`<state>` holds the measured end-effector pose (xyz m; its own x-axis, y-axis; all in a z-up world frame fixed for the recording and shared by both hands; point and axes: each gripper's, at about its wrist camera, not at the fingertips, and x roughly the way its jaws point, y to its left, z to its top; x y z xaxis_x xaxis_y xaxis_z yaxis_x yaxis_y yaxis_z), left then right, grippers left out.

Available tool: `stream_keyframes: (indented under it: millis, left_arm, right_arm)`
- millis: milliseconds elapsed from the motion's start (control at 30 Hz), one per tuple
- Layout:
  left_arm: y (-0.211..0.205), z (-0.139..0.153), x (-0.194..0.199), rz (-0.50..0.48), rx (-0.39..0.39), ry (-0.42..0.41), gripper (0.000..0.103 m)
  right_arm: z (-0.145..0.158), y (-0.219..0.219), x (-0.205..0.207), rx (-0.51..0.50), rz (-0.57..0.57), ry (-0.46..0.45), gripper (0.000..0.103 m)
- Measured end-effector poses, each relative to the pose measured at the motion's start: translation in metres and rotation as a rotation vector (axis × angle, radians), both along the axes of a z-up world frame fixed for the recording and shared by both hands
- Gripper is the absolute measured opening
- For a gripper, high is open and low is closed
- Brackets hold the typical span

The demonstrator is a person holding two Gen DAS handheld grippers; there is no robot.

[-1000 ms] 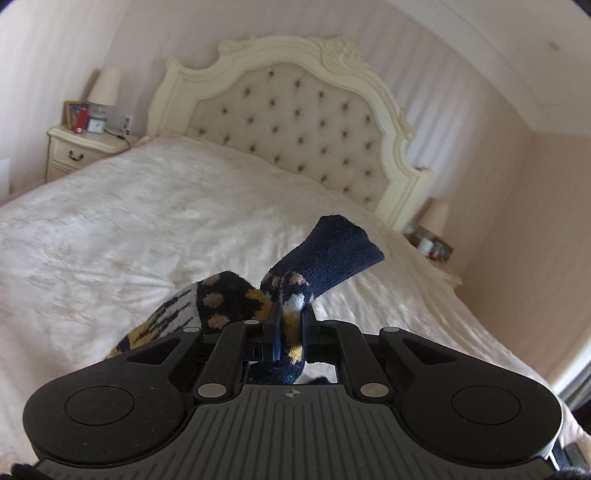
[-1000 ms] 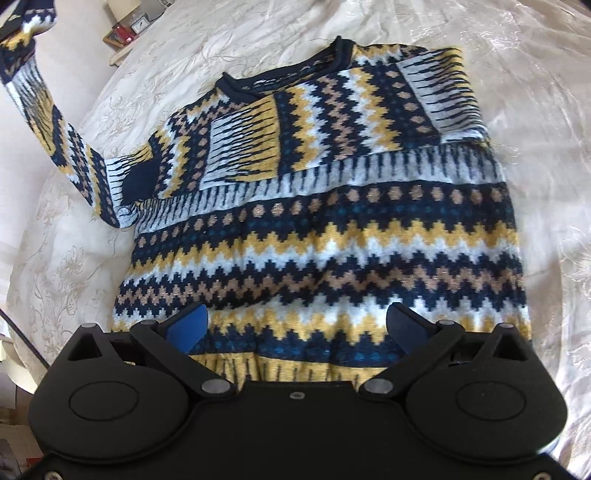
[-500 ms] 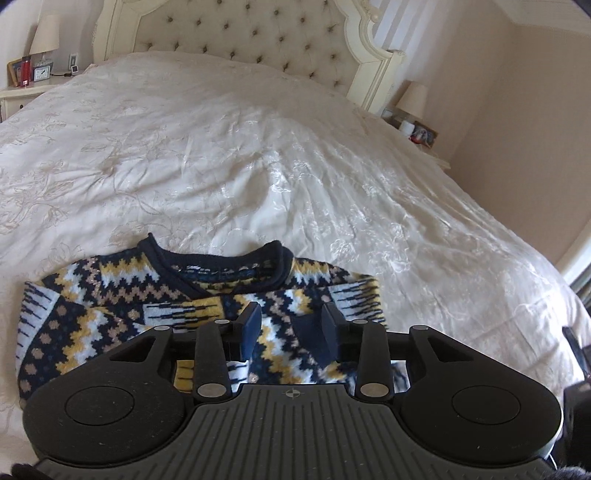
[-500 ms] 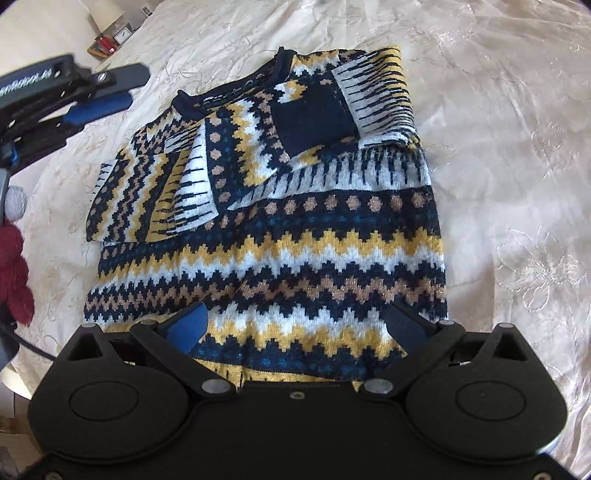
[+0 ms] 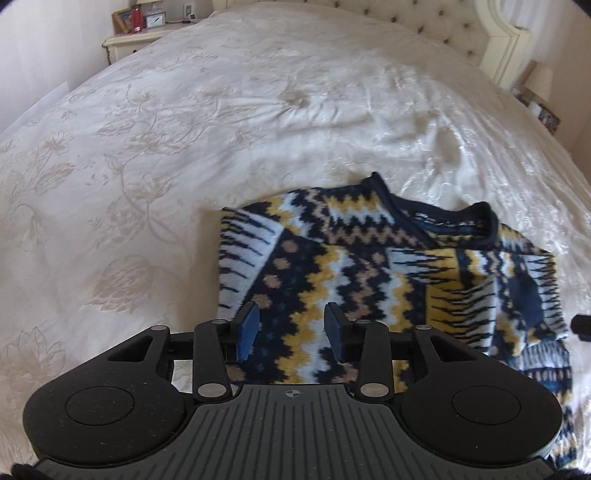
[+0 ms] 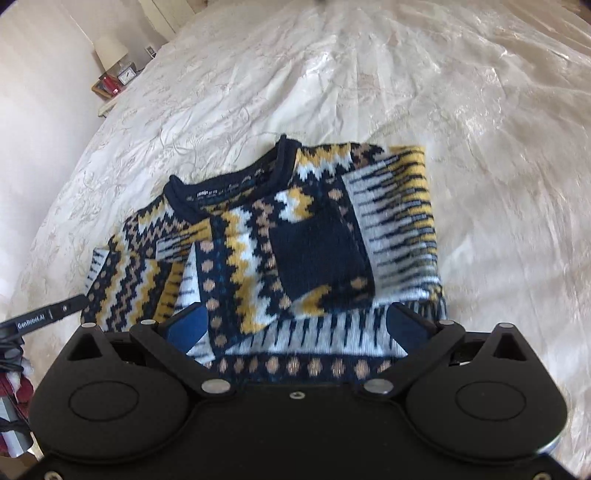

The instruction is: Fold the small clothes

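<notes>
Both tongs, left (image 5: 291,326) and right (image 6: 295,328), hover open and empty over a patterned knit sweater (image 6: 295,229) lying sleeves-folded on the cream bedspread (image 5: 184,129), a soft, floppy garment likely best pinched at its hem corners.

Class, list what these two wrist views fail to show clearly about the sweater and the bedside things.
- Sweater hem: both views, hidden behind the gripper bodies.
- Neck label: right wrist view, print too small to read.
- Bedside clock: left wrist view, face too small.
- Right sleeve: right wrist view, motion-blurred.
</notes>
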<state>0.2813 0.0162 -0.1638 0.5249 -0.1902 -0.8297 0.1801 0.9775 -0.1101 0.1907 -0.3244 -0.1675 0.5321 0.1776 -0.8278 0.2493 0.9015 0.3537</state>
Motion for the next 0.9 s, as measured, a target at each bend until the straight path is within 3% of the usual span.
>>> stream_keyframes:
  millis: [200,367,433,500,567,633,667,700,733,900]
  left_arm:
    - [0.011,-0.033,0.018,0.035,0.015,0.098,0.038]
    - [0.012,-0.044,0.023,0.058,-0.005,0.118,0.039]
    - [0.013,-0.045,0.024,0.061,-0.009,0.116,0.04]
    - [0.014,-0.045,0.023,0.058,-0.013,0.114,0.04]
    - [0.015,-0.044,0.023,0.056,-0.023,0.113,0.04]
    - [0.017,-0.043,0.023,0.057,-0.034,0.112,0.04]
    - [0.018,-0.042,0.022,0.058,-0.038,0.111,0.04]
    - [0.019,-0.041,0.022,0.059,-0.042,0.109,0.04]
    - [0.019,-0.039,0.021,0.059,-0.043,0.105,0.04]
    - [0.024,-0.012,0.012,0.072,-0.077,0.031,0.04]
  right_arm:
    - [-0.015,-0.013,0.043,-0.035,0.016,0.026,0.102]
    - [-0.036,-0.018,0.066,-0.057,0.069,0.062,0.098]
    - [-0.045,-0.018,0.072,-0.052,0.089,0.081,0.085]
    - [-0.052,-0.018,0.075,-0.056,0.1,0.09,0.083]
    - [-0.053,-0.017,0.075,-0.055,0.109,0.08,0.072]
    - [-0.051,-0.016,0.075,-0.041,0.116,0.079,0.048]
    - [-0.05,-0.016,0.074,-0.046,0.113,0.084,0.046]
    - [-0.048,-0.016,0.074,-0.041,0.115,0.085,0.034]
    - [-0.045,-0.017,0.072,-0.025,0.119,0.082,0.013]
    - [0.005,-0.025,0.045,0.034,0.108,-0.048,0.012]
